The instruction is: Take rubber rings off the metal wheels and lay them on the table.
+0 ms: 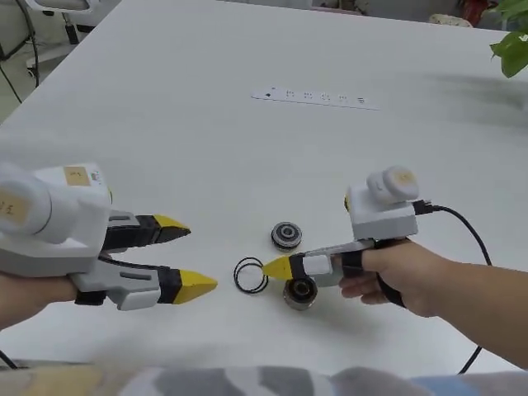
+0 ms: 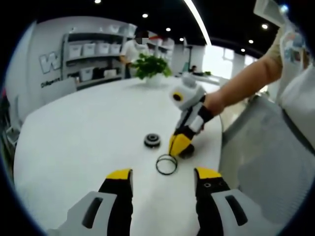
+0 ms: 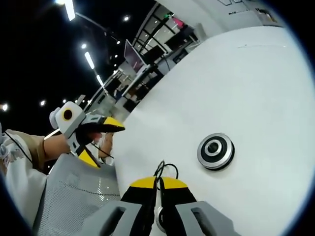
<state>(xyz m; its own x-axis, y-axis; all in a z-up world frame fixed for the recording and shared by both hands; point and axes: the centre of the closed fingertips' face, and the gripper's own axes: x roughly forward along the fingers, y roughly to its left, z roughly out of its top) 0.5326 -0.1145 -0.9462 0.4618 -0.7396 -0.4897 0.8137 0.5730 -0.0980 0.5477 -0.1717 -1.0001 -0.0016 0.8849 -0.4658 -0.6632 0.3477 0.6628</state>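
Observation:
A thin black rubber ring (image 1: 238, 275) lies on the white table (image 1: 206, 140), looking doubled. My right gripper (image 1: 276, 268) is shut, and its yellow tips pinch the ring's (image 3: 172, 167) right edge. Under its jaws sits a dark metal wheel (image 1: 299, 294). A second wheel (image 1: 286, 235) lies flat just beyond, its silver face up (image 3: 215, 151). My left gripper (image 1: 183, 254) hovers open to the left, its jaws wide apart, pointing at the ring (image 2: 158, 166). From there I see the right gripper (image 2: 178, 145) and both wheels (image 2: 152, 140) (image 2: 188, 151). The left gripper (image 3: 104, 142) stands apart from the ring.
A strip of sockets (image 1: 313, 96) is set into the table farther back. A leafy plant (image 1: 511, 45) stands at the far right edge. The right gripper's black cable (image 1: 472, 239) trails off right. A grey mesh chair (image 2: 266, 147) is at the table's near side.

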